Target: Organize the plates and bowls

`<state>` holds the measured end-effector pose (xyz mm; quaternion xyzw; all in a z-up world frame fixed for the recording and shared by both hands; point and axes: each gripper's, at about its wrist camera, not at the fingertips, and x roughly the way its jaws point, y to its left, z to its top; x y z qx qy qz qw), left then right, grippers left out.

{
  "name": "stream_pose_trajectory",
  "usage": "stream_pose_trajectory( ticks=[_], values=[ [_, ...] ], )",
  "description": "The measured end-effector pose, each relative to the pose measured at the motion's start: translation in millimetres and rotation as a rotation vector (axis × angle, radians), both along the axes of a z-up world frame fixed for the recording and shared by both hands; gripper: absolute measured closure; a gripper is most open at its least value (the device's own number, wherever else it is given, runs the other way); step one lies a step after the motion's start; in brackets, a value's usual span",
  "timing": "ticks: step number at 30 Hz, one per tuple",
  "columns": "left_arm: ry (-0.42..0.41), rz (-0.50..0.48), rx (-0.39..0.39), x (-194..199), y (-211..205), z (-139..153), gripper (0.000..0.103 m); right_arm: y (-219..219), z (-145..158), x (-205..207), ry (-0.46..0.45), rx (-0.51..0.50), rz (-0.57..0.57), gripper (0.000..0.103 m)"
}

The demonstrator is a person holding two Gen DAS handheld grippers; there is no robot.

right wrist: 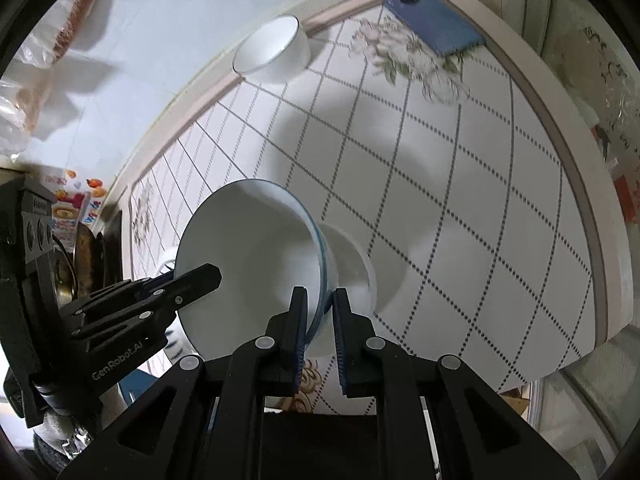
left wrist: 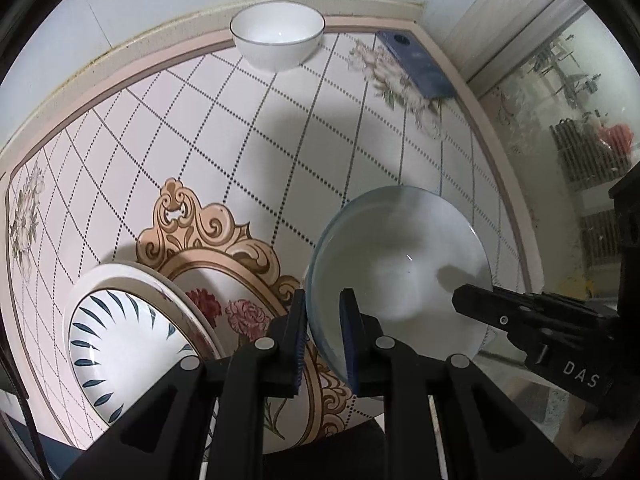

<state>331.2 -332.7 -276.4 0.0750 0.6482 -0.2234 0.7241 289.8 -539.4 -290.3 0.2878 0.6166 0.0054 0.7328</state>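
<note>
Both grippers hold one white bowl with a pale blue rim (left wrist: 404,264), lifted and tilted above the table; it also shows in the right wrist view (right wrist: 248,240). My left gripper (left wrist: 323,320) is shut on its near-left rim. My right gripper (right wrist: 320,320) is shut on the opposite rim and shows in the left wrist view (left wrist: 472,304). A plate with dark leaf marks (left wrist: 120,340) lies at the lower left. A small white bowl (left wrist: 278,38) stands at the table's far edge, also seen in the right wrist view (right wrist: 274,54).
The table (left wrist: 280,140) has a tiled, flowered cloth with a pink border. A blue phone (left wrist: 416,62) lies near the far right corner, seen too in the right wrist view (right wrist: 436,24). A wall runs behind. Clutter and packets (right wrist: 76,208) sit at the left.
</note>
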Motion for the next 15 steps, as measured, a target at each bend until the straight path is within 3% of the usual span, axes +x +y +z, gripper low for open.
stream_pose_trajectory(
  ticks=[15],
  values=[
    [-0.008, -0.024, 0.076, -7.9, -7.4, -24.8, 0.089, 3.2, -27.3, -2.5, 0.050, -0.029, 0.039, 0.089]
  ],
)
